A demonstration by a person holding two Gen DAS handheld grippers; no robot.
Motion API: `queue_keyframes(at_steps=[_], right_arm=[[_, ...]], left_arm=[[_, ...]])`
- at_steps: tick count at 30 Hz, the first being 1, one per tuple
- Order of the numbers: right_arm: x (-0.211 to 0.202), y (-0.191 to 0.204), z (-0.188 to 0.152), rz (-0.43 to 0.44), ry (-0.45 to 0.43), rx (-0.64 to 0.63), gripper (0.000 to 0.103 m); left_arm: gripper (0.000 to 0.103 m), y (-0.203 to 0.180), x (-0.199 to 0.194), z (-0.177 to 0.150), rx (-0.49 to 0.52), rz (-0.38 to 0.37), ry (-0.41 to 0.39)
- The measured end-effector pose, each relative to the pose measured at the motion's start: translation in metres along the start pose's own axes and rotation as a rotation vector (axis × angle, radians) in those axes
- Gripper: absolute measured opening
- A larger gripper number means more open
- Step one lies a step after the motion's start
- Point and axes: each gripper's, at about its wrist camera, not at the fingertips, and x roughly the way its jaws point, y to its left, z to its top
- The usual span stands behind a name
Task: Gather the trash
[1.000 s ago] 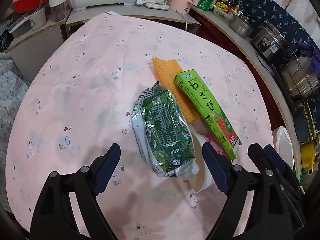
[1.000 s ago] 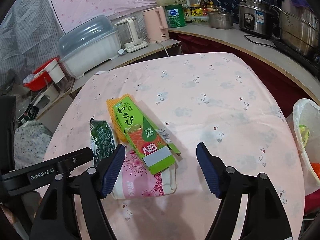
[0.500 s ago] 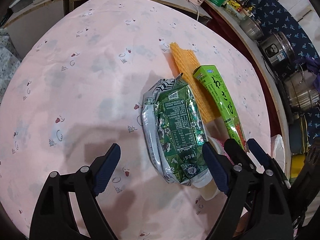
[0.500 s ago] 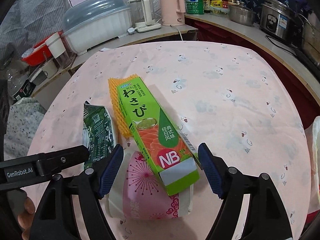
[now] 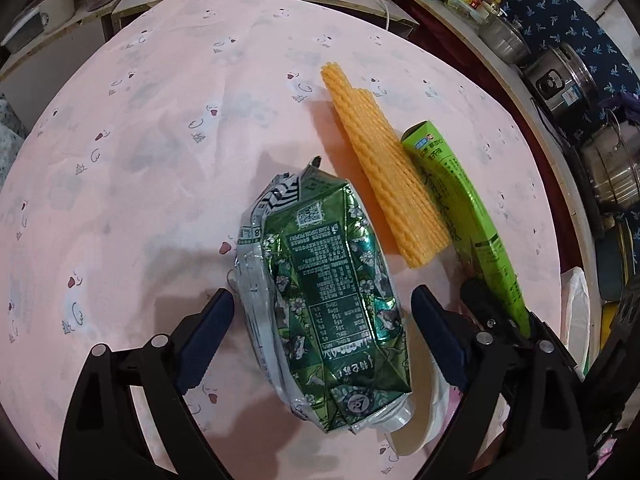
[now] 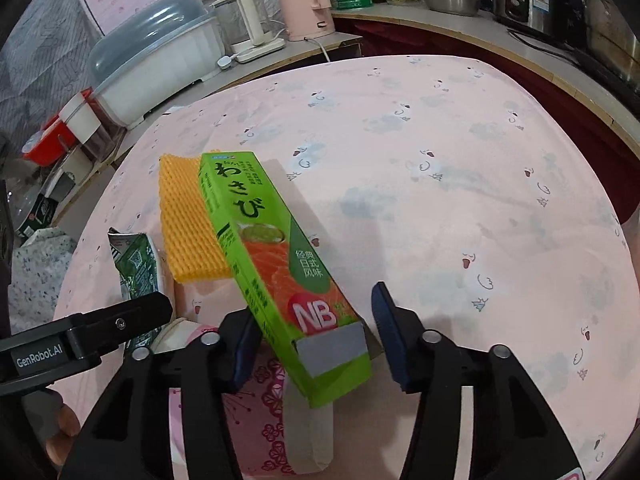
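While both grippers hang over the pink tablecloth [image 5: 160, 128], the left gripper [image 5: 322, 340] spreads wide around a green pouch [image 5: 332, 280], pads clear of it. Right gripper [image 6: 316, 324] spreads wide around the green box [image 6: 272, 264], left pad touching it. Foam net [image 5: 380, 176] lies at 1 o'clock of the pouch. Pink cup [image 6: 272, 424] sits under the box.
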Motion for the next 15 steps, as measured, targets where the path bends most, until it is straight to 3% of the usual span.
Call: queue_keyframes(at_steps=[2, 6, 15], right_arm=[[-0.002, -0.005, 0.000, 0.007, -0.003, 0.012, 0.028], [-0.010, -0.013, 0.000, 0.015, -0.028, 0.040, 0.020], [-0.039, -0.025, -0.001, 0.022, -0.093, 0.071, 0.018]], left_arm=[[0.077, -0.003, 0.000, -0.001, 0.015, 0.014, -0.014], [0.077, -0.005, -0.001, -0.003, 0.027, 0.012, -0.022], [0.076, -0.013, -0.019, -0.005, 0.037, 0.013, -0.070]])
